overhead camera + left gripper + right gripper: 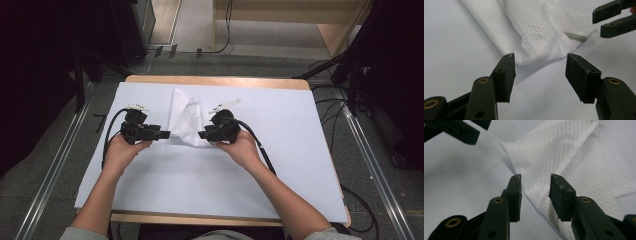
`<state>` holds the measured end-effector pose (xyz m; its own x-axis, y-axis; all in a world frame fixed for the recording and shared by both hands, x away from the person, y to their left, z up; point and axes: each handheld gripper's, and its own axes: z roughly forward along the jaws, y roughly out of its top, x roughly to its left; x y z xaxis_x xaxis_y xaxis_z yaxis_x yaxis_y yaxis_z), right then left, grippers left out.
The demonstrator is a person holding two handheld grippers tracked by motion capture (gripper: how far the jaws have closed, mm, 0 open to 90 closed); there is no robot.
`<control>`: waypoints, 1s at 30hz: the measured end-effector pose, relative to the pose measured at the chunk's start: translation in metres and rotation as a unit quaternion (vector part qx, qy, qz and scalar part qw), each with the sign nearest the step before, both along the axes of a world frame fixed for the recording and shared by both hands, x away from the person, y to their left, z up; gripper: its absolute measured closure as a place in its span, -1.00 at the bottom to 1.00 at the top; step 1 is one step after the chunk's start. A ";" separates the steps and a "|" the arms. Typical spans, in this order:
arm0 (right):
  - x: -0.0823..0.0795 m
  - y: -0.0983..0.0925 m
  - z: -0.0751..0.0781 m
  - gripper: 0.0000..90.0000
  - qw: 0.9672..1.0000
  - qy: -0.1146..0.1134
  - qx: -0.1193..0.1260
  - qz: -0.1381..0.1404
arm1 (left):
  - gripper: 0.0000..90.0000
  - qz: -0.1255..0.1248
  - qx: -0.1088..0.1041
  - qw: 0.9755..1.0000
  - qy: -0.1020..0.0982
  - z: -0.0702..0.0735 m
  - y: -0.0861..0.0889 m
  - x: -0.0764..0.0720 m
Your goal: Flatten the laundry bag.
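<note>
White mesh cloth [186, 121] on table; left gripper [540, 68], right gripper [535, 186] both apart, empty.

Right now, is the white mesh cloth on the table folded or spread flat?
Folded: the white mesh cloth lies in overlapping layers, creased to a point.

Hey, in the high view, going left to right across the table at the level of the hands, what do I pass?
Left hand → left gripper → white mesh cloth → right gripper → right hand, all over the white sheet that covers the table.
</note>
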<state>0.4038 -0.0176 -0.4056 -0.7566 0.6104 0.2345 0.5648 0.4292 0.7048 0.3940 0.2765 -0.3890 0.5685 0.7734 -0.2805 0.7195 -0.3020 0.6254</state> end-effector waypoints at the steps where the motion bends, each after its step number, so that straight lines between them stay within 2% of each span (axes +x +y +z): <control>1: -0.001 -0.003 0.000 0.42 1.000 0.000 0.000 -0.002 | -0.07 0.000 0.000 1.000 0.000 0.001 -0.002 0.004; 4: -0.005 -0.018 -0.002 0.42 1.000 0.001 -0.005 -0.008 | -0.09 -0.003 -0.005 1.000 -0.001 0.002 -0.007 0.015; 7: -0.011 -0.032 -0.004 0.42 1.000 0.007 -0.008 -0.016 | -0.10 -0.008 0.000 1.000 0.003 0.000 -0.013 0.026; 8: -0.013 -0.036 -0.004 0.42 1.000 0.008 -0.007 -0.017 | -0.10 -0.008 0.003 1.000 0.005 -0.001 -0.015 0.029; 9: -0.016 -0.046 -0.005 0.42 1.000 0.007 0.006 -0.028 | -0.10 -0.008 0.003 1.000 0.012 -0.002 -0.017 0.033; 14: -0.019 -0.057 -0.006 0.42 0.999 0.008 0.016 -0.038 | -0.11 -0.012 0.011 1.000 0.015 -0.002 -0.027 0.047; 16: -0.021 -0.060 -0.006 0.42 0.999 0.005 0.018 -0.039 | -0.14 -0.015 0.017 1.000 0.011 -0.003 -0.032 0.054; 17: -0.022 -0.061 -0.007 0.42 0.999 0.005 0.020 -0.041 | -0.16 -0.017 0.012 1.000 0.007 -0.004 -0.033 0.057; 22: -0.029 -0.068 -0.007 0.40 0.999 0.001 0.018 -0.041 | -0.17 -0.016 0.021 1.000 0.016 -0.012 -0.040 0.072; 25: -0.034 -0.075 -0.007 0.38 0.999 -0.003 0.019 -0.044 | -0.17 -0.013 0.016 0.999 0.026 -0.018 -0.042 0.079; 28: -0.040 -0.083 -0.008 0.37 0.998 -0.004 0.023 -0.051 | -0.17 -0.014 0.013 1.000 0.017 -0.022 -0.045 0.084; 30: -0.045 -0.090 -0.009 0.36 0.998 -0.002 0.025 -0.054 | -0.17 -0.011 0.010 1.000 0.019 -0.026 -0.047 0.089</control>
